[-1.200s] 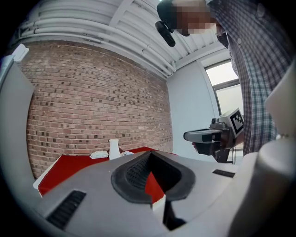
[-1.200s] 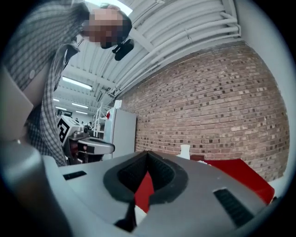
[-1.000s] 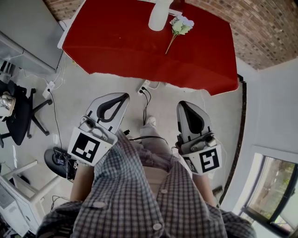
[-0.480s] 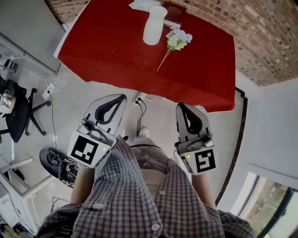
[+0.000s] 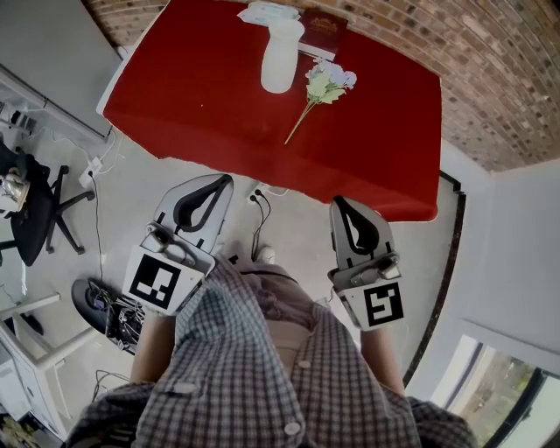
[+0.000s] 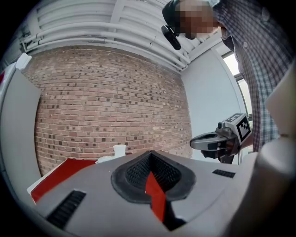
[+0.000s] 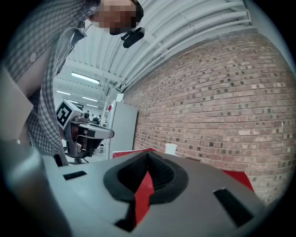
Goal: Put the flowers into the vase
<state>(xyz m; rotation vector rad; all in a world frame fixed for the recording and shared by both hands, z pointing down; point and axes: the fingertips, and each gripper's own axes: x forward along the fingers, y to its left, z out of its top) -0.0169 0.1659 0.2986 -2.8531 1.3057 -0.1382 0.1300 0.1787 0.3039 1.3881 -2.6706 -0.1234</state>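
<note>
Both grippers are empty rn: fingers pressed together on the left gripper and the right gripper alike, nothing between them. They're held level out front, well short of the red worktop. The flowers lie flat on it just right of the vase, blooms toward the far edge, stem pointing back at the person. Vase stands upright.

IMO the step is just getting within reach, so close in square to the worktop and spread the right fingers before reaching. Go for the stem about midway, not the blooms. The stem's thin and lies flat, so come in low and pinch from the sides. The left could steady the vase bc it's tall & narrow, prob tips easily. Watch the book behind it.
</note>
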